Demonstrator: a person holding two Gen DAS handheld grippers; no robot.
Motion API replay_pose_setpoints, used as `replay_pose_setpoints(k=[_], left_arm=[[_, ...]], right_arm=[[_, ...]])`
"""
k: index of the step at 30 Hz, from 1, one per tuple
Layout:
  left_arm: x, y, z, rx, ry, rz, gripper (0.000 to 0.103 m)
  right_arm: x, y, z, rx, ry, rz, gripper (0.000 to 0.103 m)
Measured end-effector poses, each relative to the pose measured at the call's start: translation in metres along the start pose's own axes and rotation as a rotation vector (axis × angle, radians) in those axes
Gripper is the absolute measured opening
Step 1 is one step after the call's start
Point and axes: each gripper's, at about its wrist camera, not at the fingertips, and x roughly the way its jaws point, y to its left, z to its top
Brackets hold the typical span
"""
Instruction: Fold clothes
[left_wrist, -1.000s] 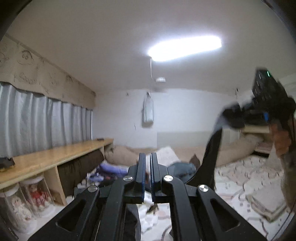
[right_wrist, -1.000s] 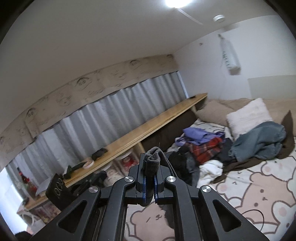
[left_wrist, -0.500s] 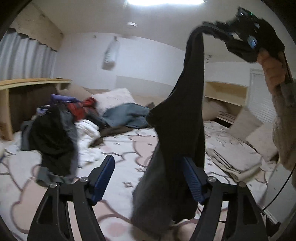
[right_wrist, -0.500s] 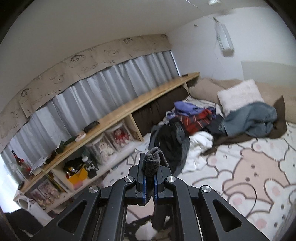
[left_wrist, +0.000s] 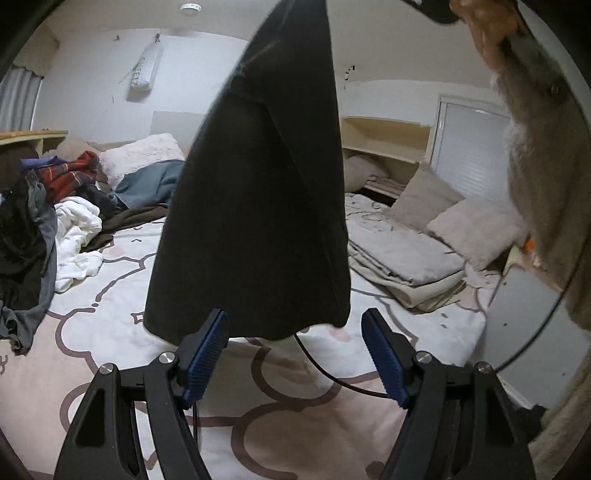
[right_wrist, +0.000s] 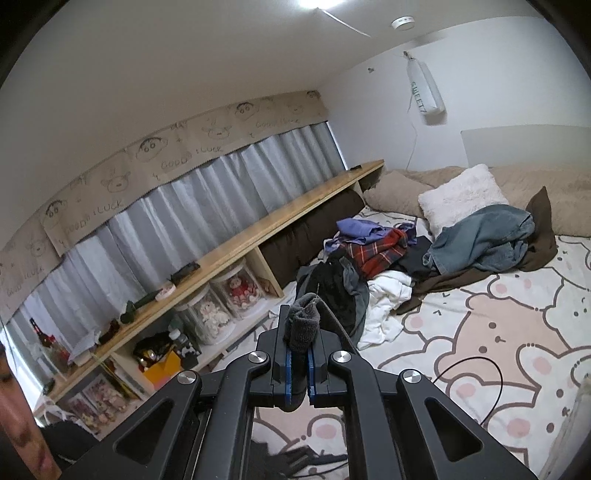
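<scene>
A dark grey garment (left_wrist: 258, 192) hangs in the air, held up from the top edge of the left wrist view by my right gripper. In the right wrist view my right gripper (right_wrist: 299, 363) is shut on a bunched grey edge of that garment (right_wrist: 303, 325). My left gripper (left_wrist: 295, 354) is open, its blue pads just below and on either side of the garment's hanging hem, not touching it. A pile of unfolded clothes (right_wrist: 373, 254) lies on the bear-print bed cover (right_wrist: 498, 332).
A long wooden shelf (right_wrist: 221, 254) with small objects runs along the curtained window. Folded beige bedding (left_wrist: 402, 262) and cushions (left_wrist: 461, 221) lie on the right. A black cable (left_wrist: 332, 376) runs over the cover. My sleeved arm (left_wrist: 539, 147) fills the right edge.
My left gripper opened, let go and dropped from facing the ceiling to below the garment's hem. My right gripper stayed shut and kept the garment raised.
</scene>
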Motion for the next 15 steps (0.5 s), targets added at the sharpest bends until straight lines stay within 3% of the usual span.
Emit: replay_pose_setpoints(k=[11, 15], left_arm=[[0.018, -0.013, 0.004, -0.075, 0.009, -0.030, 0.068], [0.028, -0.009, 0.008, -0.138, 0.035, -0.026, 0.048]], right_arm=[[0.020, 0.003, -0.006, 0.038, 0.034, 0.023, 0.007], [0.029, 0.011, -0.011, 0.034, 0.054, 0.043, 0.007]])
